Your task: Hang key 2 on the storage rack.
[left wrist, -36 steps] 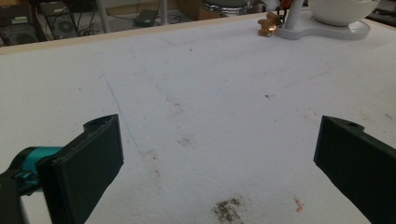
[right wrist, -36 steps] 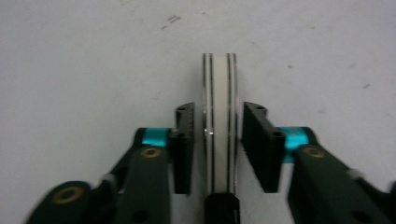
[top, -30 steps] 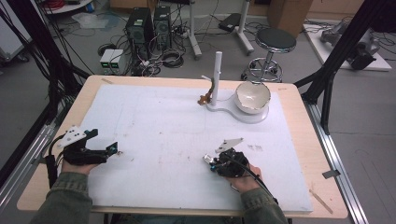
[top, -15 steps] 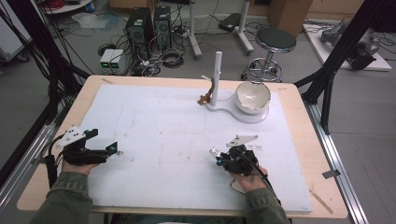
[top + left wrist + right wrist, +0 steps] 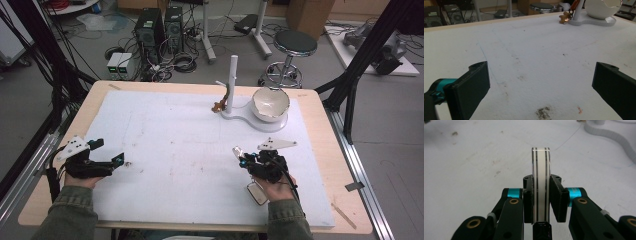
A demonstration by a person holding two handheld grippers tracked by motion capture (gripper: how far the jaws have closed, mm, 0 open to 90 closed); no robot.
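- The table [image 5: 320, 100] has a pale wooden rim and a white sheet [image 5: 175, 145] over most of its top; the sheet carries grey smudges and faint pencil lines, and no writing I can read.
- A white stand [image 5: 235, 112] with an upright post sits at the far side, well apart from both hands, with a white bowl [image 5: 270, 104] on its base and a small brown piece [image 5: 218, 106] just beside the post.
- The left gripper [image 5: 120, 161] lies low near the table's left edge, its jaws spread wide over bare sheet with nothing between them.
- The right gripper [image 5: 239, 156], near the front right, pinches a thin white strip with two dark lines [image 5: 540, 182], edge-on and upright between its pads.
- No brand or label can be read anywhere.
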